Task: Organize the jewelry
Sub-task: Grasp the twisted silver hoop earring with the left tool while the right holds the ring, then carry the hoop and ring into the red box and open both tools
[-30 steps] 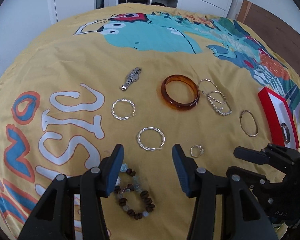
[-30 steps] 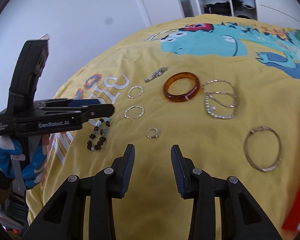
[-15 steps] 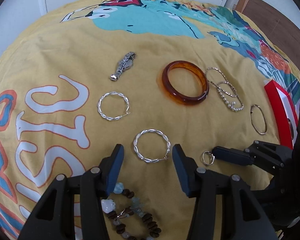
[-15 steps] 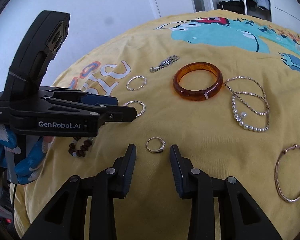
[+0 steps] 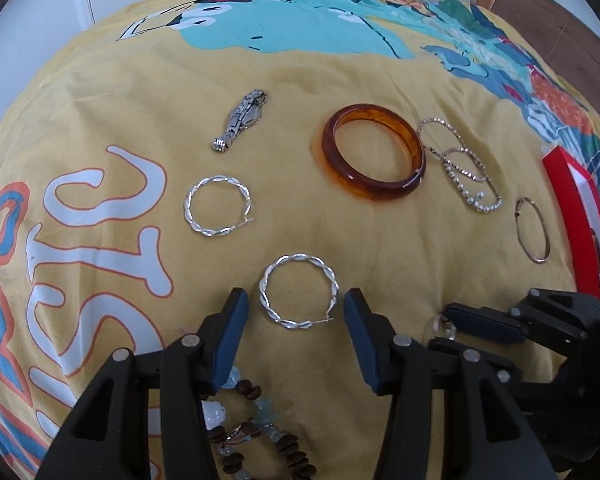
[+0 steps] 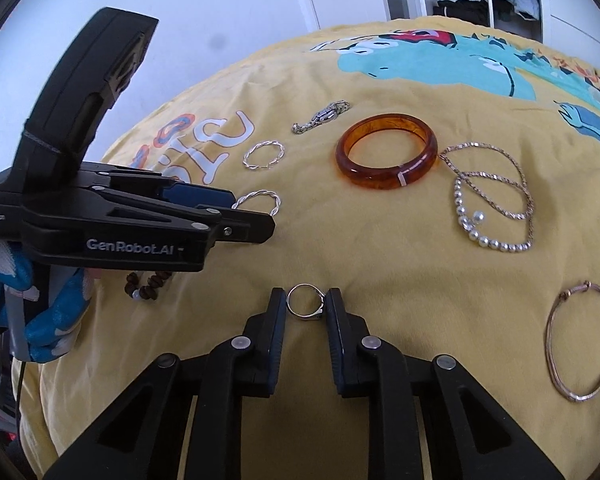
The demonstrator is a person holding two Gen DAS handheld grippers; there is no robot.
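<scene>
Both wrist cameras look down closely, sharing the amber bangle [image 5: 374,153] [image 6: 386,151].

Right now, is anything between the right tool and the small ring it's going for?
Nothing visible. The ring lies on the yellow cover between the open fingers of the right tool. The left tool and the beaded bracelet sit off to the side.

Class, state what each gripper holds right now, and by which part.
Nothing held. The right gripper brackets the small ring, unclamped; the left gripper brackets a twisted hoop earring.
</scene>
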